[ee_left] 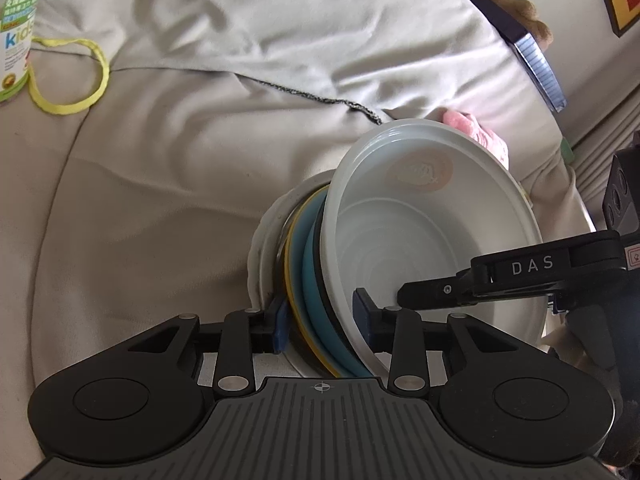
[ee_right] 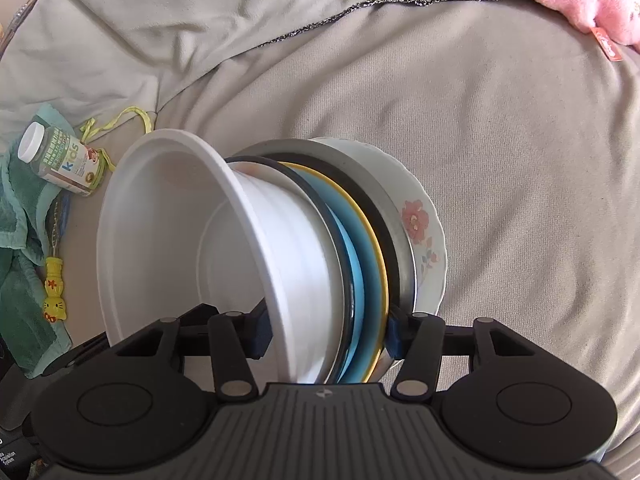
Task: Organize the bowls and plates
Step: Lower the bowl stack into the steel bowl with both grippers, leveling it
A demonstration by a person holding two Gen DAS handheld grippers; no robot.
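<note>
- Your stack of dishes point(ee_right: 360, 264) stands on edge on the beige sofa cushion point(ee_right: 520, 160), its axis level, with the white bowl point(ee_right: 192, 240) opening away from the floral plate point(ee_right: 424, 232).
- Between those two sit dark-rimmed, blue, yellow and grey pieces, nested tight.
- Your right gripper point(ee_right: 326, 332) clamps the stack across its thickness.
- Your left gripper point(ee_left: 322, 318) straddles the stack; whether its pads press, you cannot tell.
- The bowl holds nothing.

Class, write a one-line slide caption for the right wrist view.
Right tongs clamp a tilted stack: white bowl, blue plate and floral plate, above a beige sofa cover.
</note>
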